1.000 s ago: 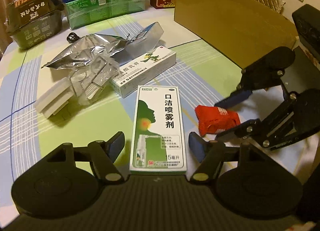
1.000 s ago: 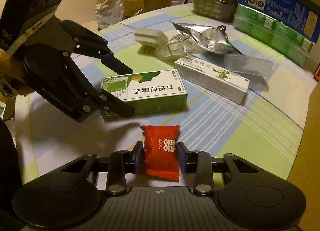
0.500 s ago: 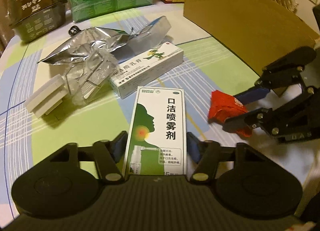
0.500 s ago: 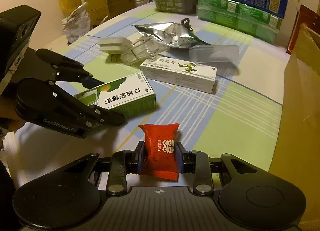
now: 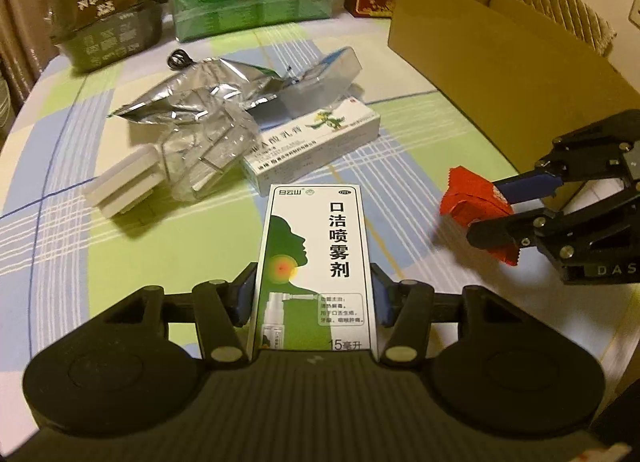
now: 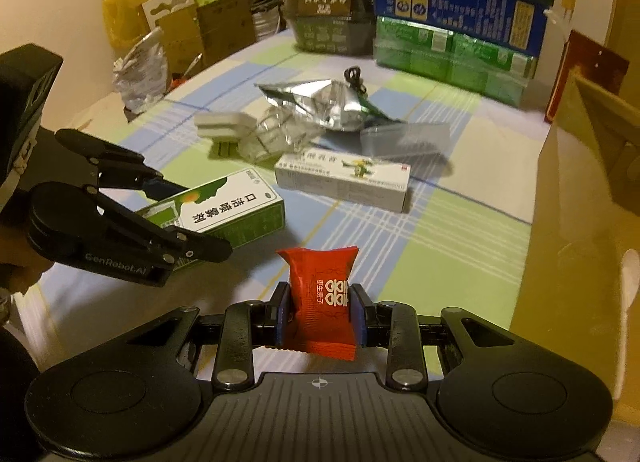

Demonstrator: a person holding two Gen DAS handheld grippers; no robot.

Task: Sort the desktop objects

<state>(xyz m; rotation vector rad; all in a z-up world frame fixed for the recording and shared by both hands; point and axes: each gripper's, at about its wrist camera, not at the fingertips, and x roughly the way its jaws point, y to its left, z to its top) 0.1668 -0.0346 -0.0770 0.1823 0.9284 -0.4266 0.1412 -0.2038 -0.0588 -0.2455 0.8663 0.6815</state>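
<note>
The left gripper (image 5: 312, 302) has just closed its jaws onto the spray box (image 5: 316, 262), which a second ago lay loose between them on the worktop (image 5: 120, 262). The right gripper (image 6: 320, 312) has lifted the red packet (image 6: 324, 298), jaws clamped on it, near the cardboard box (image 5: 500, 74); both items seem ready for sorting.
</note>
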